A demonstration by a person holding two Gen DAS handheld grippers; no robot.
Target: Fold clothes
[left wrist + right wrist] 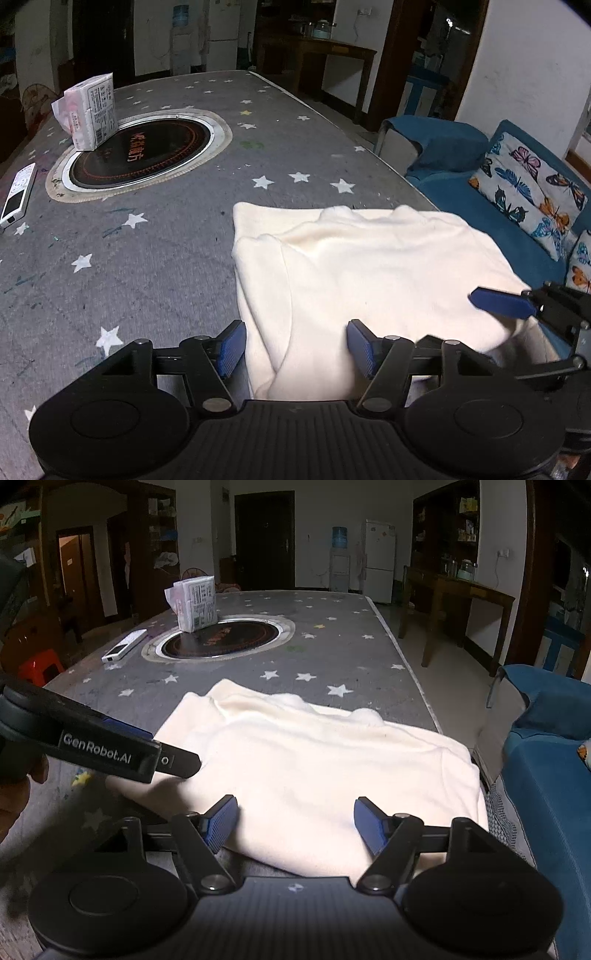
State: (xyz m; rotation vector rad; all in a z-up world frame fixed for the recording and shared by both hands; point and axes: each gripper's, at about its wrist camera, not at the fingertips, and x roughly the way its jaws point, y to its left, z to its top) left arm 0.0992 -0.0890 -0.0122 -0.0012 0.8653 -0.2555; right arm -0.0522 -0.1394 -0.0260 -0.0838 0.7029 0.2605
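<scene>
Both tongs, left tongs and right tongs, gape wide, gripping nothing, just over the folded cream garment, which lies at the tabletop's near right corner.

Both wrist views look down close over the same cream garment from opposite sides
</scene>
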